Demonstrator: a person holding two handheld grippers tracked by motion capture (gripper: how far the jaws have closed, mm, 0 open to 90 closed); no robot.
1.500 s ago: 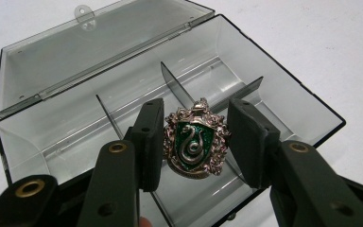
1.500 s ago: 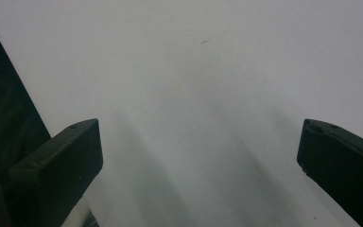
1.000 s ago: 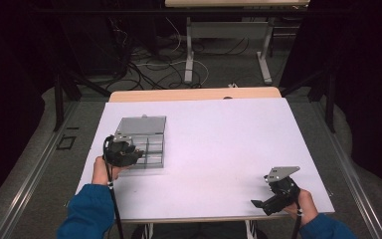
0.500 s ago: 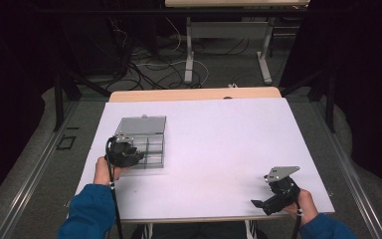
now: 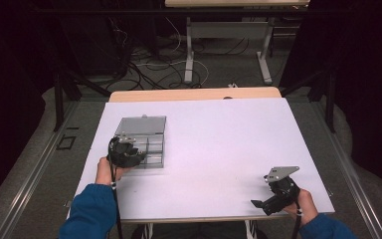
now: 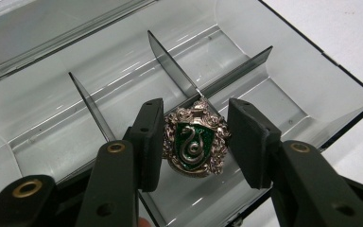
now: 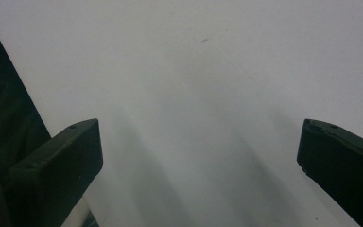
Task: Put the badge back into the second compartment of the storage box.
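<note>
A clear plastic compartment box (image 5: 149,144) lies open on the left of the white table (image 5: 219,149), its lid (image 5: 141,124) folded back. My left gripper (image 5: 128,152) hovers over the box's near left part. In the left gripper view the jaws (image 6: 196,124) are shut on a silver crest badge (image 6: 196,144) with a green shield and a snake, held above a near compartment (image 6: 264,101) beside the dividers (image 6: 170,61). My right gripper (image 5: 266,202) rests low near the table's front right, and it (image 7: 198,142) stands open over bare white tabletop.
A wooden strip (image 5: 194,94) edges the table's far side. Beyond it, desk legs (image 5: 189,50) and loose cables (image 5: 144,55) lie on the dark floor. Blue sleeves (image 5: 92,211) come in from the bottom.
My left gripper has edged slightly right over the box with the badge. The right gripper has stayed put.
</note>
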